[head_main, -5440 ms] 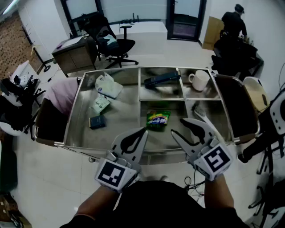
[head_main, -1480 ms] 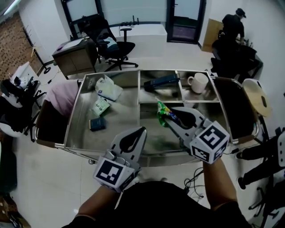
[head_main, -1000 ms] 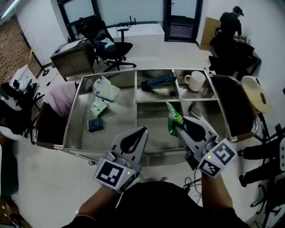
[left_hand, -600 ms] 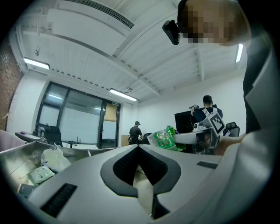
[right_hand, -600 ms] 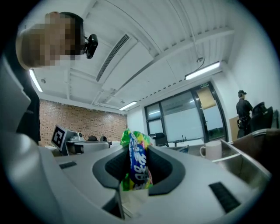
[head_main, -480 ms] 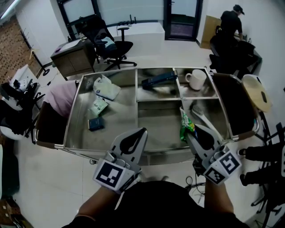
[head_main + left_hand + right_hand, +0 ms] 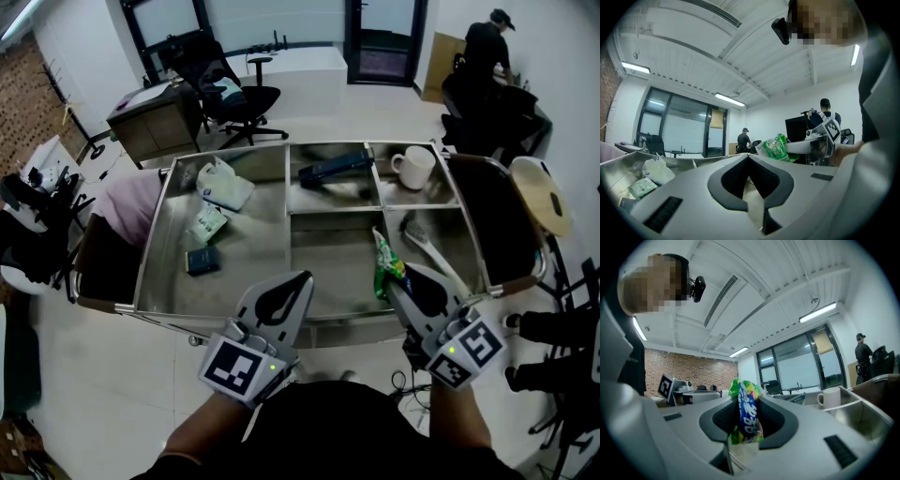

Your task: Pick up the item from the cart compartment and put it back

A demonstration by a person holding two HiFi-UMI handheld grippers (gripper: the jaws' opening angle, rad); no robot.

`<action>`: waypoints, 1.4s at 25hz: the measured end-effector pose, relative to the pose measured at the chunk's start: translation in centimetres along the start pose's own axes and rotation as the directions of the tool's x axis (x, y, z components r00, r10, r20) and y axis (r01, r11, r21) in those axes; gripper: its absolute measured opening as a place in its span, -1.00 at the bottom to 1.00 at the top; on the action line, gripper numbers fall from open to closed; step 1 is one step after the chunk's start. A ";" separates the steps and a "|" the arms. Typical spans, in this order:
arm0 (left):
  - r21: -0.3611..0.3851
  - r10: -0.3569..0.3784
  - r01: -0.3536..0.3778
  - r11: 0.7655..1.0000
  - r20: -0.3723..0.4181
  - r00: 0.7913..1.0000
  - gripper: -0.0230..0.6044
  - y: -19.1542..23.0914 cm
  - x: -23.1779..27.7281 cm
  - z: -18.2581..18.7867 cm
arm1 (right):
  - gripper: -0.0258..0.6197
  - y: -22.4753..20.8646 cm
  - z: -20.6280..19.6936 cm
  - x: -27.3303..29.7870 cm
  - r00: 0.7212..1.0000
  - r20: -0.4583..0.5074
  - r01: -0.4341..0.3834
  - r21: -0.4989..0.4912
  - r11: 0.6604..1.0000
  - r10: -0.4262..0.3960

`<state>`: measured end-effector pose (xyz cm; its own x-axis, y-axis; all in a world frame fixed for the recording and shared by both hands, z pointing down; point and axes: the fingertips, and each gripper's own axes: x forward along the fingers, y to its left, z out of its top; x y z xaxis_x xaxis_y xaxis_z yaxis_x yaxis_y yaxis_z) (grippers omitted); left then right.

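Since the right gripper (image 7: 398, 279) has its jaws clamped on the green snack packet (image 7: 386, 262), which stands upright between them above the cart (image 7: 328, 267), the step in hand is the put-back. The packet hangs about over the divider between the cart's front middle and front right compartments. I judge it should shift towards the bare middle one, sink until the packet rests on the steel, and only then let go.

The left gripper (image 7: 298, 277) waits at the cart's near edge, jaws closed together on nothing, clear of the path.

A white object (image 7: 427, 246) lies in the cart's front right compartment, so a drop there could land on it. The cart's left section holds a small blue box (image 7: 202, 260), a pale pouch (image 7: 211, 222) and a white bag (image 7: 225, 183). The cart's back compartments hold a dark long item (image 7: 333, 169) and a mug (image 7: 415, 166). Beyond the cart stand an office chair (image 7: 234, 94) and a person (image 7: 487, 47).
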<state>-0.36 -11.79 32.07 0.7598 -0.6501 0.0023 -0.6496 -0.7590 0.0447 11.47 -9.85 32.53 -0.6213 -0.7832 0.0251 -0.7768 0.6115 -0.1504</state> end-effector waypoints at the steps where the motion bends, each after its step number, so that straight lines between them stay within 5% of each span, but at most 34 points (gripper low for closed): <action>1: -0.005 -0.003 0.003 1.000 0.014 1.000 -0.93 0.0 -0.1 0.3 | -0.56 0.0 0.0 0.0 1.000 0.000 -0.002 0.001 1.000 0.002; 23: 0.021 0.027 -0.027 0.999 0.017 1.000 -0.93 0.5 -0.3 0.4 | -0.56 0.0 -0.2 0.4 1.000 -0.004 -0.007 0.025 1.000 0.007; 35: 0.026 0.037 -0.037 0.999 0.013 0.999 -0.93 1.0 -0.6 0.2 | -0.56 0.0 1.7 1.7 1.000 -0.023 -0.023 -0.084 0.996 0.021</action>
<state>-1.45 -12.17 31.88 0.7352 -0.6778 -0.0092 -0.6776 -0.7352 0.0190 10.63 -11.36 30.87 -0.6398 -0.7672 0.0450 -0.7682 0.6366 -0.0677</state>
